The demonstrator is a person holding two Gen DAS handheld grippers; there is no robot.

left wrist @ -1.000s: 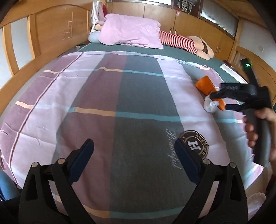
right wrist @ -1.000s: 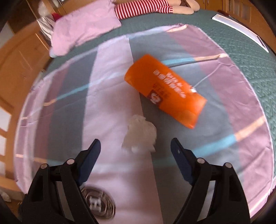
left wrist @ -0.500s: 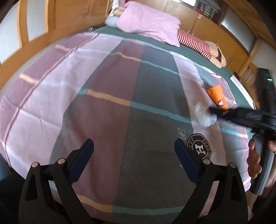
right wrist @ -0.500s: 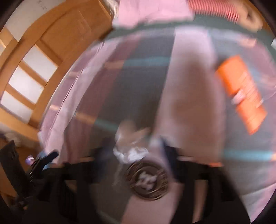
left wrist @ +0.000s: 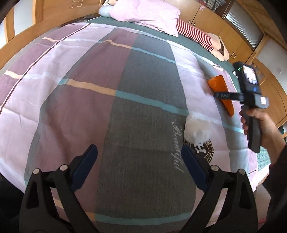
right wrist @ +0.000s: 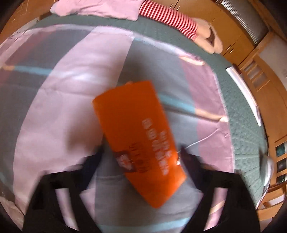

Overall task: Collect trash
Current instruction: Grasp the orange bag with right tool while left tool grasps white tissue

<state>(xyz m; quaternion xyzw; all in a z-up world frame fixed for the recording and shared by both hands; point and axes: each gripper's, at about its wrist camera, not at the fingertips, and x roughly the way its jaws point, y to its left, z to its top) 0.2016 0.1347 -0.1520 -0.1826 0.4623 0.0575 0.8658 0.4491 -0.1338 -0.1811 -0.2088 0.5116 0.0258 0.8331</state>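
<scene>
A crumpled white tissue wad lies on the striped bedspread beside a round logo patch, ahead and right of my open, empty left gripper. An orange flat packet lies farther right. My right gripper hovers over that packet in the left wrist view. In the blurred right wrist view the orange packet lies between the open jaws of my right gripper, with its near end reaching past them. The tissue is out of the right wrist view.
A pink pillow and a soft doll with red-striped legs lie at the head of the bed. Wooden bed rails and cabinets ring the bed. A white flat strip lies on the green mattress at the right.
The right gripper swung left toward the tissue, then back right, and now hangs over the orange packet. The tissue has shifted nearer, onto the logo patch. The left gripper stayed open.
</scene>
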